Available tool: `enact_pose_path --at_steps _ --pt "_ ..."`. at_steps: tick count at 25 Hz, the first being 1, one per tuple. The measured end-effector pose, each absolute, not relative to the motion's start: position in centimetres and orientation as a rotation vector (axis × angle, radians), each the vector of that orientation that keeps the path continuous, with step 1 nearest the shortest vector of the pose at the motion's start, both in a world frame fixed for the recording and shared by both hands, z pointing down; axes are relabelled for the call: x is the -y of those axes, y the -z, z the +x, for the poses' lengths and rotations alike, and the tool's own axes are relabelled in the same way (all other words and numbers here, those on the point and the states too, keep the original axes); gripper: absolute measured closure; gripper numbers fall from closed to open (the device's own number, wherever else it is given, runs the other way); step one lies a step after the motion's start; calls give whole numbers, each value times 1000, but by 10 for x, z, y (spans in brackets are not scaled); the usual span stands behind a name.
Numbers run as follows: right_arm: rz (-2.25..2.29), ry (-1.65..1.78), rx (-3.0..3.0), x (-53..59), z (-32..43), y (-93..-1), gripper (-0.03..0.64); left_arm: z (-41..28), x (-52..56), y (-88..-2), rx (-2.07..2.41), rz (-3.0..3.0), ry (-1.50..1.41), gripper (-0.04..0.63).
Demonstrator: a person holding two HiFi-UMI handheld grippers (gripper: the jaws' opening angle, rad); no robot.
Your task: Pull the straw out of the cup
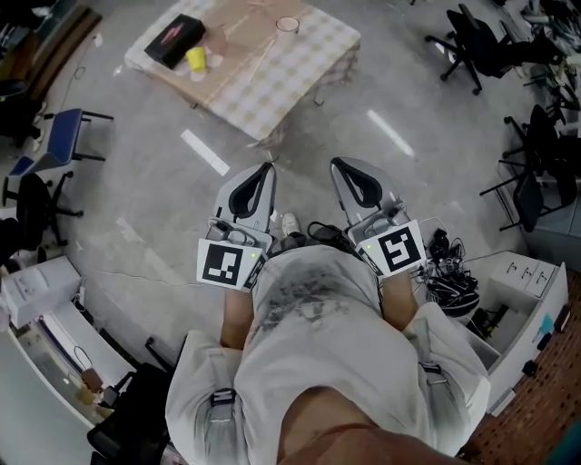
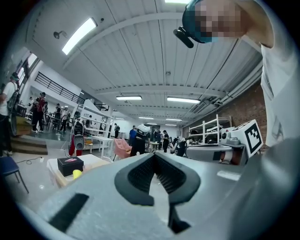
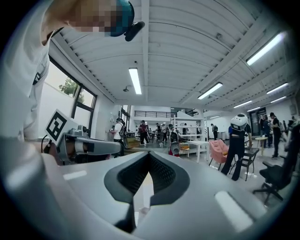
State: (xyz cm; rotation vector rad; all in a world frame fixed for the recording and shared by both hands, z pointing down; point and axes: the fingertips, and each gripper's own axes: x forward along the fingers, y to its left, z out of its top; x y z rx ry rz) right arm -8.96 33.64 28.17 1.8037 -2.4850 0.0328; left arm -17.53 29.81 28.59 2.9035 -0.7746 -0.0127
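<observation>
A low table with a checked cloth stands on the floor well ahead of me. On it are a clear cup, a yellow cup and a black box. I cannot make out a straw from this distance. My left gripper and right gripper are held side by side close to my body, pointing level toward the table and far short of it. Both are shut with nothing between the jaws. The left gripper view shows its closed tips, with the black box and yellow cup off to the left. The right gripper's tips also meet.
A blue chair stands at the left and black office chairs at the upper right. White boxes and a tangle of cables lie at my right. Several people stand far off across the hall.
</observation>
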Motion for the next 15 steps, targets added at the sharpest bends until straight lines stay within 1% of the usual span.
enact_pose_path --at_steps 15 --pt "1719 -79 2521 -276 -49 -300 606 -137 -247 -302 844 2861 -13 589"
